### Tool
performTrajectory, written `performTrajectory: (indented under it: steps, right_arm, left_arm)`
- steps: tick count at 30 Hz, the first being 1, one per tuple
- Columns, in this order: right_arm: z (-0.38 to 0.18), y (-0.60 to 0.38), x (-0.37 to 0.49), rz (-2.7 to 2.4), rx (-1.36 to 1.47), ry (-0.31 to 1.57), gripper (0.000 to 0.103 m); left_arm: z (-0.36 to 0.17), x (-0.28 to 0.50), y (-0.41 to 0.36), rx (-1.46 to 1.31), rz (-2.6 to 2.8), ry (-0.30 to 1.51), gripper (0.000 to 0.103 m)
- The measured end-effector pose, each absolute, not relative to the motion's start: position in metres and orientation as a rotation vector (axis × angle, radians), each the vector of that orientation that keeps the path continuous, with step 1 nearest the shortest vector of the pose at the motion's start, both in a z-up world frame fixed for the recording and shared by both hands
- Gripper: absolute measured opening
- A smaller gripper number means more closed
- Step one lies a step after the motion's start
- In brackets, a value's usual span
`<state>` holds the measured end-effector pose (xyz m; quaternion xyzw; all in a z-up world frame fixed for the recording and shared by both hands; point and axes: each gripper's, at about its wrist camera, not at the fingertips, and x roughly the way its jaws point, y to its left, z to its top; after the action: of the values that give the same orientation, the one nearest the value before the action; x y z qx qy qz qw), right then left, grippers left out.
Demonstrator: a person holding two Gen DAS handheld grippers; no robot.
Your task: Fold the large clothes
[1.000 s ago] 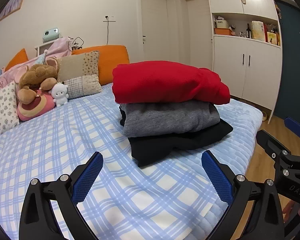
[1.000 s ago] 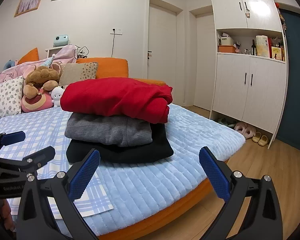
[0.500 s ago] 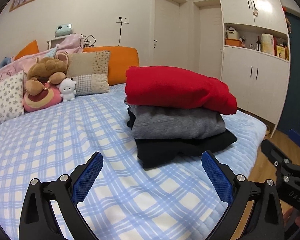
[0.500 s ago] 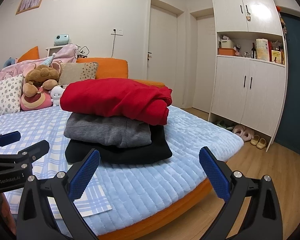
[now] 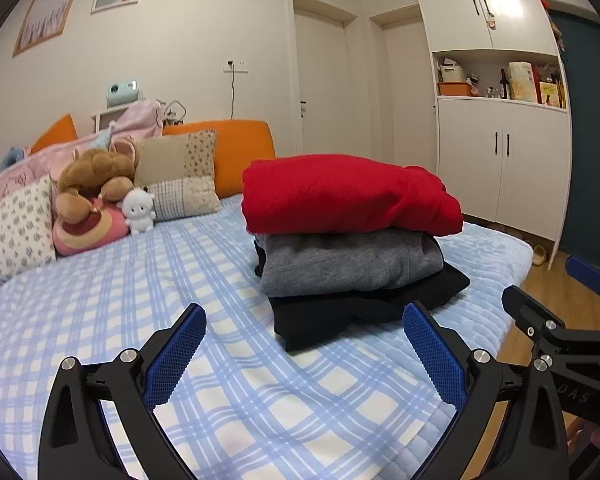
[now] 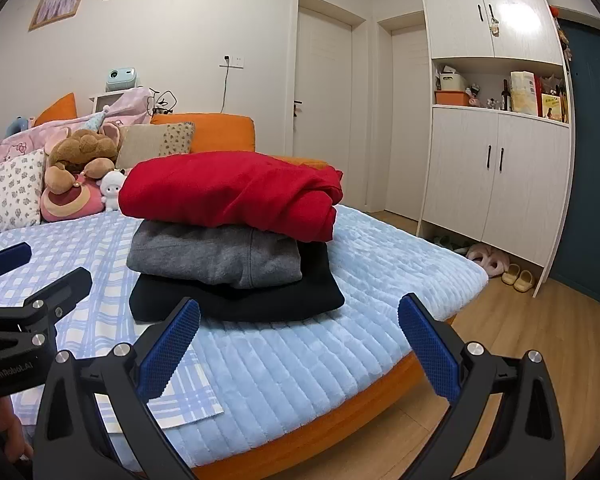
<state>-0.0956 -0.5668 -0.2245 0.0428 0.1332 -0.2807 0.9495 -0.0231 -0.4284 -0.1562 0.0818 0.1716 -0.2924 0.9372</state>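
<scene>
A bed (image 5: pixel 100 312) with a blue-and-white checked sheet fills the room's near side, and a ribbed pale-blue blanket (image 6: pixel 380 264) covers its right part over an orange base. At 10 o'clock in the left wrist view, patterned pillows (image 5: pixel 18 224) and a brown plush toy (image 5: pixel 94 184) lean against orange cushions (image 5: pixel 240 152). Two white doors (image 5: pixel 324 88) stand at 12 o'clock, and a white cabinet (image 5: pixel 500 160) with an open shelf rises at 2 o'clock above a wooden floor (image 6: pixel 540 340).

The left gripper (image 5: pixel 304 350) hovers low over the sheet, jaws spread wide with nothing between them. The right gripper (image 6: pixel 298 342) is held level just off the bed's edge, likewise spread and empty. Each gripper shows at the margin of the other's view.

The stack of folded clothes sits at centre, just beyond both grippers: a soft red sweater (image 5: pixel 348 196) on top, a heathered grey sweatshirt (image 5: pixel 348 260) under it, and a matte black garment (image 5: pixel 340 312) at the bottom, resting on the bed. The fingers (image 5: pixel 176 352) carry blue, finely knurled pads on black frames.
</scene>
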Motion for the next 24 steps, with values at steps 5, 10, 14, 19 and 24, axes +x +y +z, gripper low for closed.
performTrajectory:
  steps: [5,10,14,19,24]
  right_arm:
    - [-0.226,-0.565,-0.093,-0.566,0.080,0.277,0.098]
    - [-0.228,-0.565,-0.090,-0.561,0.083,0.286,0.098]
    - [-0.231,-0.564,-0.086,-0.554,0.078,0.296,0.098]
    - [-0.232,-0.564,-0.084,-0.554,0.086,0.297,0.098]
    - [-0.235,-0.564,-0.084,-0.555,0.086,0.304,0.098]
  left_arm:
    - [-0.160,-0.013,-0.426,0.139,-0.618,0.402,0.100]
    - [-0.163,-0.008,-0.424,0.113,-0.632,0.418,0.100]
    - [-0.165,-0.007,-0.426,0.121,-0.628,0.430,0.100]
    - [-0.166,-0.008,-0.427,0.129,-0.623,0.422,0.100]
    - [-0.166,-0.010,-0.428,0.139,-0.615,0.418,0.100]
